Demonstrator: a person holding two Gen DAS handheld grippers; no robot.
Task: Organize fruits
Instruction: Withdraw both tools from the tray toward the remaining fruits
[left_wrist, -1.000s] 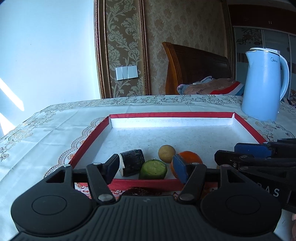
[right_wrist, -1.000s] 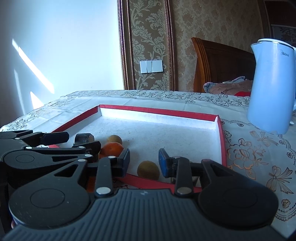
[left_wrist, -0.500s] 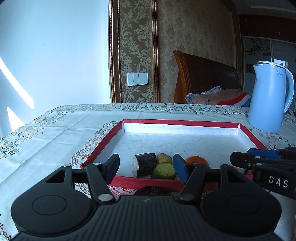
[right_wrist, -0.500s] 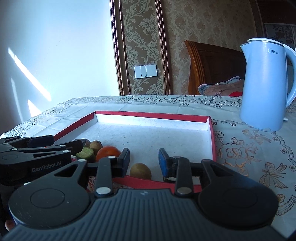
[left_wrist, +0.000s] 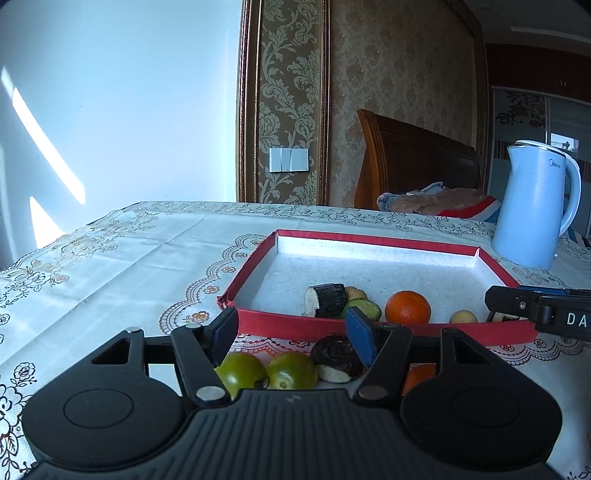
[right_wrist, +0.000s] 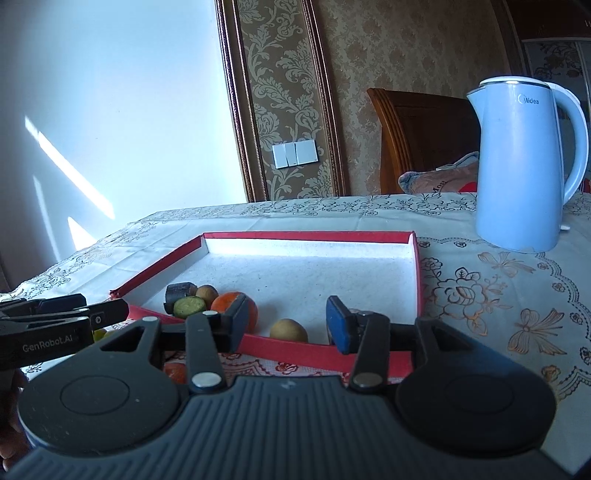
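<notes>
A red-rimmed white tray (left_wrist: 295, 325) (right_wrist: 325, 351) holds a dark eggplant piece (left_wrist: 327, 295), a green cucumber piece (left_wrist: 365, 308), an orange (left_wrist: 408, 307) (right_wrist: 231, 303) and a small yellow fruit (left_wrist: 463, 316) (right_wrist: 288, 329). My left gripper (left_wrist: 291, 336) stands open over the cloth in front of the tray. Two green tomatoes (left_wrist: 266, 371) and a dark cut piece (left_wrist: 336, 356) lie below its fingers. My right gripper (right_wrist: 288, 326) hovers at the tray's near rim. Its jaws are opening, and the yellow fruit lies just beyond them, untouched.
A pale blue kettle (left_wrist: 532, 206) (right_wrist: 524, 166) stands on the patterned tablecloth (left_wrist: 147, 266) behind the tray's right corner. An orange piece (right_wrist: 175, 371) lies on the cloth before the tray. A wooden headboard (left_wrist: 413, 162) and wall are behind the table.
My left gripper drew back from the tray, bringing the green tomatoes and dark piece on the cloth into view. The right gripper's jaws widened; the yellow fruit stayed in the tray.
</notes>
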